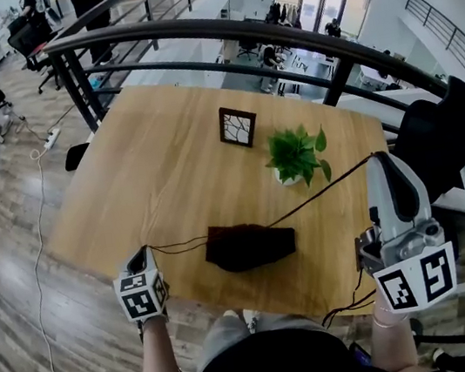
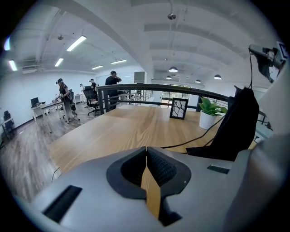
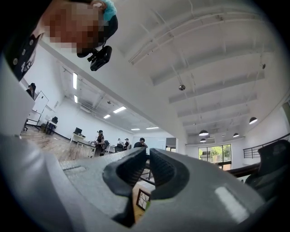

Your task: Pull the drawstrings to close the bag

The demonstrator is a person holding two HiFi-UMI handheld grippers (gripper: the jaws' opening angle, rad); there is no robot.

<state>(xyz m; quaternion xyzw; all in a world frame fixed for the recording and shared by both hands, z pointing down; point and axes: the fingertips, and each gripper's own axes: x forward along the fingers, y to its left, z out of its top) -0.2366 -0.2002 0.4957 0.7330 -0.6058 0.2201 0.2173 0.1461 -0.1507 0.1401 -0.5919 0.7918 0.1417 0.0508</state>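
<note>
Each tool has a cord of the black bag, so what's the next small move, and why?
Probably ease the right tool outward, away from the left tool. Each is shut on a drawstring, the right one runs taut, yet the bag lies spread on the table, its mouth not plainly gathered.

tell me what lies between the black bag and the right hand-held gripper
A taut black drawstring runs from the bag to the right hand-held gripper, over bare table, just on the near side of the potted plant. The head view shows it.

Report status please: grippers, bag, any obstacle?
Left gripper and right gripper shut on black drawstring, right side taut. Black fabric bag on wooden table. Green potted plant close to taut side.
</note>
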